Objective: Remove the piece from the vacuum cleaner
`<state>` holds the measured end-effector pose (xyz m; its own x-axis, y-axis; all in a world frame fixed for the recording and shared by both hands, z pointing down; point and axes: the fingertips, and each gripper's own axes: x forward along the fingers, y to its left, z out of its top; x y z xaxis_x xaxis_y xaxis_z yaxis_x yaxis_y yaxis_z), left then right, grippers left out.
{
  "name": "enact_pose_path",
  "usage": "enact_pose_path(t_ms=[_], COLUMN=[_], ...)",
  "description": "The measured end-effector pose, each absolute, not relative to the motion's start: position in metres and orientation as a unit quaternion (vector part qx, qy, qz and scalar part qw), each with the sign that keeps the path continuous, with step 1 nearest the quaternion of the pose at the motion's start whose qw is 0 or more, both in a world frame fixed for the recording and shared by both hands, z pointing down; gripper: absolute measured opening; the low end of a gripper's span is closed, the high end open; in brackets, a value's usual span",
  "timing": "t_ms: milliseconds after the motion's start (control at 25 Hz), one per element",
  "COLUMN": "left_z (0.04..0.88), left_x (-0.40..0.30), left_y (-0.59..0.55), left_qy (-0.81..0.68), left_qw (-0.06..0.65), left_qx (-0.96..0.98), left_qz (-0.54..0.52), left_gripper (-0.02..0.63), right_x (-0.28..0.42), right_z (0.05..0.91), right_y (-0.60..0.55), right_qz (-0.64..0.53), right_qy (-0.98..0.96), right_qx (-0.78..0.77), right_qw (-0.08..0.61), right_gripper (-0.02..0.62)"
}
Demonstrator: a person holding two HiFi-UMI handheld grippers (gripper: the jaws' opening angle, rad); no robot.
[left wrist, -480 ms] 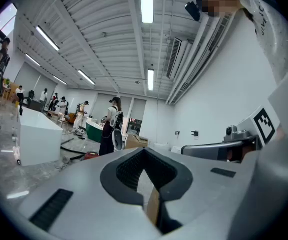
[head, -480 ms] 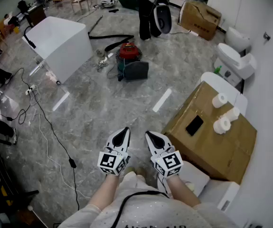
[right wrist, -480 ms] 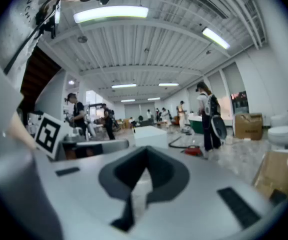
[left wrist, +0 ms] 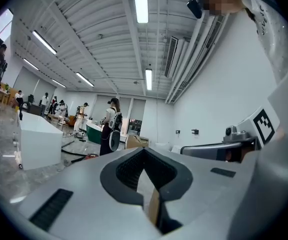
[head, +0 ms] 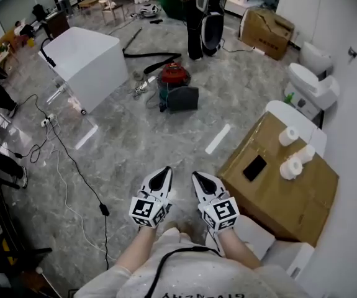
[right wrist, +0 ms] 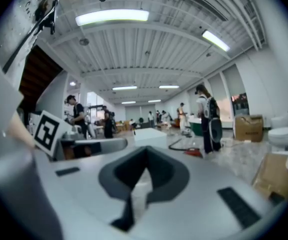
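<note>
Vacuum cleaner [head: 174, 82] stands on the floor well ahead of us, almost straight on, slightly nearer our left gripper [head: 161, 177] — it and our right gripper [head: 202, 182] are pressed together, empty.

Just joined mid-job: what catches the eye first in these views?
The red canister vacuum cleaner sits ahead on the grey marble floor, near a white box. The white left gripper and right gripper hang shut and empty at the bottom, a brown cardboard box to their right.

Red vacuum cleaner [head: 173, 75] sits on floor [head: 135, 148].
</note>
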<state>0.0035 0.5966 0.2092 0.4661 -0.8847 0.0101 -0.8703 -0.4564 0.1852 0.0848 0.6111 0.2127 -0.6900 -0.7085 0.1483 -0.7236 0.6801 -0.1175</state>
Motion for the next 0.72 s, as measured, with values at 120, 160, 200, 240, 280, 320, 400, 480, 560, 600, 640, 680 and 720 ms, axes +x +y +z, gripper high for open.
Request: enact_pose_path(t_ms=[120,160,200,240,280,320,400,480,560,600,640,680,720], left_z=[0.209,0.209,0.209,0.21,0.211,0.211,0.212,0.212,0.213,0.214,0.215,0.217,0.219], left_x=[0.008,0.01,0.012,0.014,0.015,0.017,0.019,0.02,0.019,0.018,0.017,0.017,0.017], left_y=[0.594,0.594,0.593,0.593,0.593,0.593,0.593,0.592,0.591,0.59,0.588,0.586,0.582], left_qy=[-0.517,-0.517,-0.517,-0.516,-0.516,-0.516,-0.516,-0.515,-0.516,-0.516,-0.517,-0.517,-0.516], left_qw=[0.079,0.078,0.077,0.077,0.076,0.076,0.076,0.075,0.077,0.079,0.082,0.085,0.087], left_qx=[0.851,0.851,0.852,0.852,0.852,0.852,0.852,0.853,0.852,0.851,0.851,0.851,0.851], left_qz=[-0.043,-0.043,-0.043,-0.043,-0.043,-0.044,-0.046,-0.048,-0.049,-0.049,-0.049,-0.048,-0.048], left_gripper=[0.021,0.021,0.021,0.021,0.021,0.021,0.021,0.021,0.021,0.021,0.021,0.021,0.021], right_x=[0.091,0.093,0.095,0.097,0.098,0.099,0.099,0.098,0.096,0.095,0.093,0.092,0.092], right_z=[0.215,0.216,0.217,0.217,0.218,0.219,0.219,0.218,0.218,0.218,0.218,0.22,0.222], right_y=[0.611,0.611,0.611,0.611,0.61,0.609,0.609,0.608,0.606,0.605,0.604,0.603,0.6], right_qz=[0.084,0.084,0.084,0.084,0.085,0.086,0.086,0.083,0.085,0.086,0.088,0.089,0.09], right_qy=[-0.916,-0.915,-0.915,-0.915,-0.915,-0.915,-0.916,-0.917,-0.918,-0.918,-0.918,-0.918,-0.918], right_qx=[0.391,0.391,0.391,0.392,0.393,0.393,0.391,0.388,0.386,0.386,0.386,0.385,0.384], right_qw=[0.046,0.046,0.047,0.046,0.044,0.043,0.04,0.039,0.038,0.039,0.039,0.041,0.043], right_gripper=[0.014,0.014,0.014,0.014,0.014,0.014,0.014,0.014,0.014,0.014,0.014,0.014,0.014])
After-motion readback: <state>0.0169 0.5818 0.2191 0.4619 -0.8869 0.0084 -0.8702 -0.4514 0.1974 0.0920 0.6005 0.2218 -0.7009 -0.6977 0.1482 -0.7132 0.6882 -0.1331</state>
